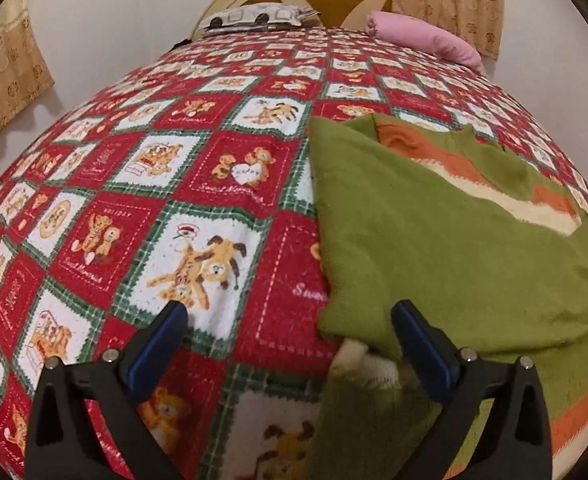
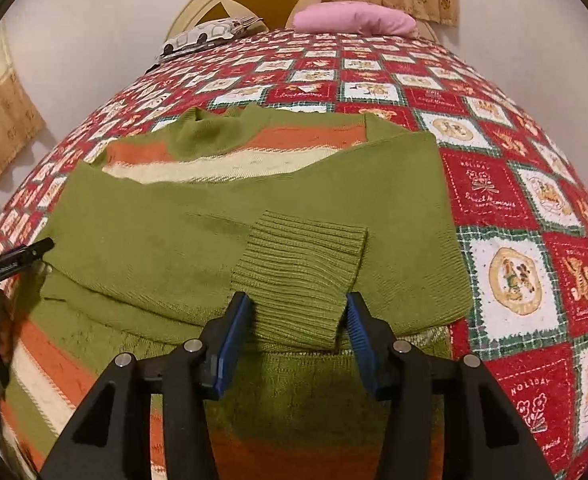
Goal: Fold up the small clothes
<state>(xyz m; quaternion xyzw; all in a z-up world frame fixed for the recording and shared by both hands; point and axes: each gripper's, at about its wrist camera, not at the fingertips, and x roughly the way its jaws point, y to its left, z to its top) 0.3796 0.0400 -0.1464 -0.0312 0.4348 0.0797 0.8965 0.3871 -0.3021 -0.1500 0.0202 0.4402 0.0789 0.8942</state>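
Right wrist, sweater cuff (image 2: 305, 264) pointing rightward

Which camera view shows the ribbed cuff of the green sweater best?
The right wrist view: the cuff lies whole and sharp in the middle, just ahead of the right tongs. The left wrist view shows only smooth folded parts of the sweater; no cuff appears there.

Sweater (image 2: 294, 208): matt green knit, cuff (image 2: 301, 272) ribbed. Bedspread (image 1: 174, 200): printed cloth, slightly fuzzy. Right gripper (image 2: 297, 312): matt black plastic, ridged blue pads, shiny metal pins.
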